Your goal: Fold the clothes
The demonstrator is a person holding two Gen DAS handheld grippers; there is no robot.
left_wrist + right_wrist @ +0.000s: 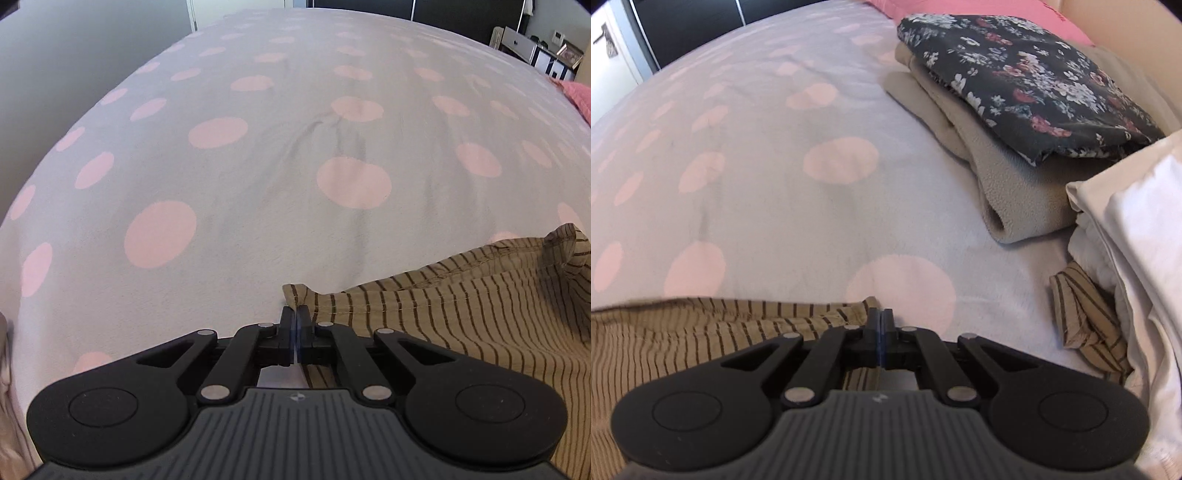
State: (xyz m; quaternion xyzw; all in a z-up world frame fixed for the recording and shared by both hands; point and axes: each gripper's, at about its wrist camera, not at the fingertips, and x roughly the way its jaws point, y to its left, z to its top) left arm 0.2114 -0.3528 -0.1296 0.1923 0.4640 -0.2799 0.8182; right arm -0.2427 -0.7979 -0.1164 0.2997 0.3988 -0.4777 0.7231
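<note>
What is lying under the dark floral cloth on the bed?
Folded beige fleece garments lie stacked under the floral cloth, on the dotted bedspread. How many pieces is hidden by the cloth.

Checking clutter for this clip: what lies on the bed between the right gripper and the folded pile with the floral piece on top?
In the right wrist view, only bare polka-dot bedspread lies between the right gripper, shut on the striped garment, and the folded pile.

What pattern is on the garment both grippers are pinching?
Tan cotton garment with thin dark-brown stripes; clearest in the left wrist view.
</note>
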